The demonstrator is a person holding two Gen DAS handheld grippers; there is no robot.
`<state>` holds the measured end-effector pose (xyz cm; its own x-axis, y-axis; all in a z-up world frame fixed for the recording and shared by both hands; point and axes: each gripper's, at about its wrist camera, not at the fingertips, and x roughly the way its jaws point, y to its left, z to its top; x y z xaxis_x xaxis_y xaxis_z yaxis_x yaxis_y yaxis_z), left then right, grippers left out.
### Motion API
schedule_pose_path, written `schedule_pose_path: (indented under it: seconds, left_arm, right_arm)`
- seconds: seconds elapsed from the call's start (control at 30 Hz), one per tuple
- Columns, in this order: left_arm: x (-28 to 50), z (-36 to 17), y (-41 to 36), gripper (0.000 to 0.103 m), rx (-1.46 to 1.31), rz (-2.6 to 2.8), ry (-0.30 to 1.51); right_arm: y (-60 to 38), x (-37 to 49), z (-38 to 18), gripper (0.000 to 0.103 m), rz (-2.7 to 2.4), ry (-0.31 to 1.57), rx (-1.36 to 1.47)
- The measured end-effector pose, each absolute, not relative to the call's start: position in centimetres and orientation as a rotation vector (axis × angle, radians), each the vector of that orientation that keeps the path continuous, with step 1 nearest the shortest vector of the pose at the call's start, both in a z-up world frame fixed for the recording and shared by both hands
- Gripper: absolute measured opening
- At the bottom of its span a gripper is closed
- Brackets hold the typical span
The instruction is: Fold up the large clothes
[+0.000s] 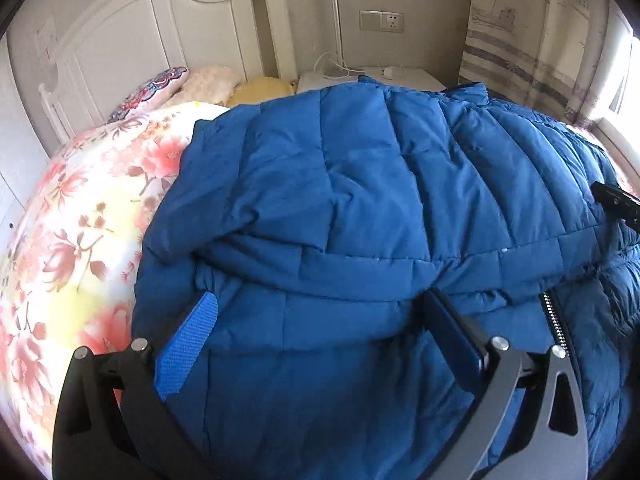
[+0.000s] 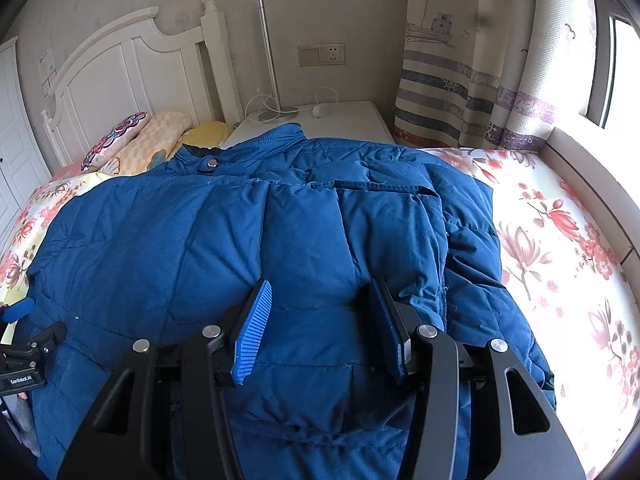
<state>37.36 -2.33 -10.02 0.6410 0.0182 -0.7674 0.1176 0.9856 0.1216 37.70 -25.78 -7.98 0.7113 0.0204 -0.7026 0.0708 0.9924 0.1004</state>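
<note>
A large blue padded jacket point(image 1: 360, 200) lies spread over a floral bedsheet point(image 1: 80, 220), its zipper point(image 1: 554, 320) at the lower right. My left gripper point(image 1: 320, 296) is open, its jaws standing wide just over the jacket's near edge. One blue pad point(image 1: 188, 344) is at the left and a dark one point(image 1: 452, 328) at the right. In the right wrist view the jacket point(image 2: 224, 232) shows its collar and a snap point(image 2: 211, 163). My right gripper point(image 2: 319, 284) is shut on a thick fold of the jacket's near edge, which bulges between the pads. The left gripper point(image 2: 24, 344) shows at that view's left edge.
Pillows point(image 2: 136, 144) lie by the white headboard point(image 2: 120, 68). A white nightstand point(image 2: 340, 120) with a lamp base and cables stands behind the jacket. A striped curtain point(image 2: 460, 92) and a window ledge point(image 2: 592, 168) run along the right. Bare sheet point(image 2: 560, 260) lies to the right of the jacket.
</note>
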Motion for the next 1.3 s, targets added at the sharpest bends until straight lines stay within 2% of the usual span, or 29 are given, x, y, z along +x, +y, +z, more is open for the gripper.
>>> schedule_pose_path:
  seconds: [0.2,0.33,0.37,0.4,0.47,0.5,0.53,0.73,0.83,0.9,1.0,1.2,1.3]
  left_arm:
    - [37.1,-10.4,-3.1,0.101,0.225,-0.021,0.868]
    - [37.3,-10.4,-2.8,0.101,0.203,-0.031,0.871]
    - [37.3,-10.4,-2.9,0.101,0.208,-0.029,0.871]
    - [37.2,-10.4,-2.9,0.101,0.21,-0.028,0.871]
    - [37.3,-10.4,-2.8,0.101,0.202,-0.032,0.871]
    - [37.3,-10.4,-2.8,0.101,0.2,-0.033,0.871]
    - [37.3,-10.4,-2.8,0.101,0.2,-0.033,0.871]
    - [37.3,-10.3,-2.8,0.101,0.198,-0.034,0.871]
    - [37.3,-10.3,-2.8,0.101,0.197,-0.035,0.871]
    - [37.3,-10.3,-2.7,0.101,0.196,-0.036,0.87]
    - [37.2,-10.0,-2.3,0.101,0.165,-0.056,0.864]
    - [32.4,-7.7,1.6,0.101,-0.001,-0.134,0.84]
    - [31.4,-10.1,1.6,0.099,0.077,-0.089,0.903]
  right_arm:
    - [-25.6,37.3,-7.7,0.05,-0.043,0.754,0.106]
    - [-23.4,33.7,-5.5,0.054,-0.01,0.647,0.101]
    - [-22.4,33.1,-5.2,0.06,0.018,0.643,0.075]
    - [-21.3,32.7,-5.1,0.064,0.044,0.649,0.03]
    - [-18.6,32.7,-6.2,0.067,0.069,0.72,-0.113]
    - [-17.8,33.3,-7.7,0.071,0.072,0.795,-0.171]
    - [-17.4,33.9,-9.1,0.072,0.078,0.852,-0.2]
    - [-18.6,32.8,-7.7,0.071,0.076,0.85,-0.136]
    - [-20.1,31.4,-8.6,0.079,0.027,0.889,-0.148]
    - [-21.9,31.6,-9.3,0.082,0.054,0.924,-0.039]
    - [-23.0,31.4,-8.9,0.082,0.042,0.935,0.018]
    - [-25.9,28.2,-9.5,0.085,0.017,0.936,0.041]
    - [-27.3,27.7,-9.8,0.086,0.07,0.923,0.131]
